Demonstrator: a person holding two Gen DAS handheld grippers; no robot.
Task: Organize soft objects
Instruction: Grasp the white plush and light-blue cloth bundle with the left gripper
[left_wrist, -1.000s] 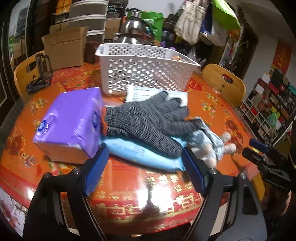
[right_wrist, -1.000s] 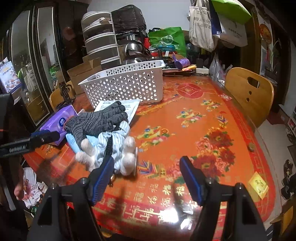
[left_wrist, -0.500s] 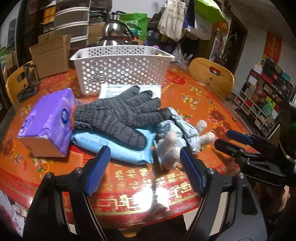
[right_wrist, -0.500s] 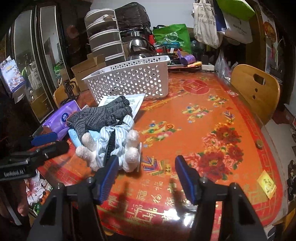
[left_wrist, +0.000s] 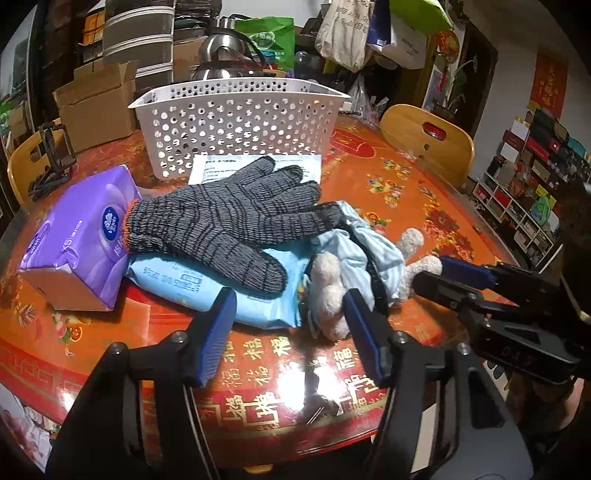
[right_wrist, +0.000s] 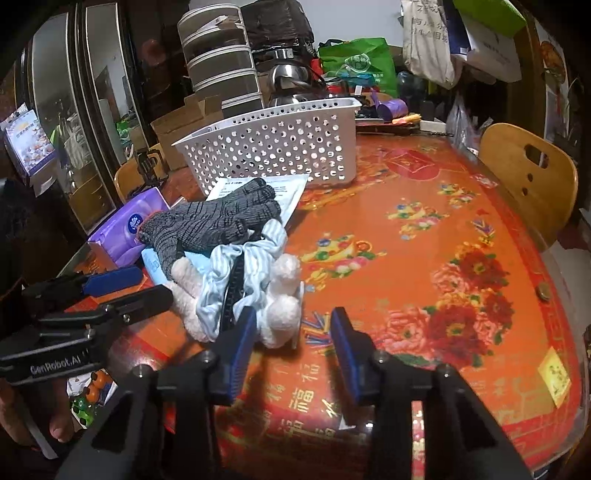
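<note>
A grey knit glove (left_wrist: 229, 218) (right_wrist: 218, 218) lies across a light blue wipes pack (left_wrist: 221, 291) and a white paper (left_wrist: 255, 162). To its left stands a purple tissue pack (left_wrist: 81, 236) (right_wrist: 129, 225). A plush toy in striped blue cloth (left_wrist: 354, 266) (right_wrist: 251, 291) lies at the glove's fingertips. A white perforated basket (left_wrist: 236, 118) (right_wrist: 273, 147) stands behind them. My left gripper (left_wrist: 288, 332) hovers just before the wipes pack and the toy, jaws closing, nothing pressed between them. My right gripper (right_wrist: 291, 339) sits at the toy's near side, jaws closing, its pads free of the toy.
The round red patterned table (right_wrist: 424, 258) carries a coin (right_wrist: 543, 290) near its right edge. Wooden chairs (left_wrist: 428, 136) (right_wrist: 528, 177) stand around it. Cardboard boxes (left_wrist: 96, 103), a kettle (right_wrist: 291, 81) and bags crowd the far side. A hand (right_wrist: 37, 424) shows at lower left.
Both grippers' jaws have narrowed. The left gripper slid right, from in front of the tissue pack toward the plush toy. The right gripper edged closer to the toy.
</note>
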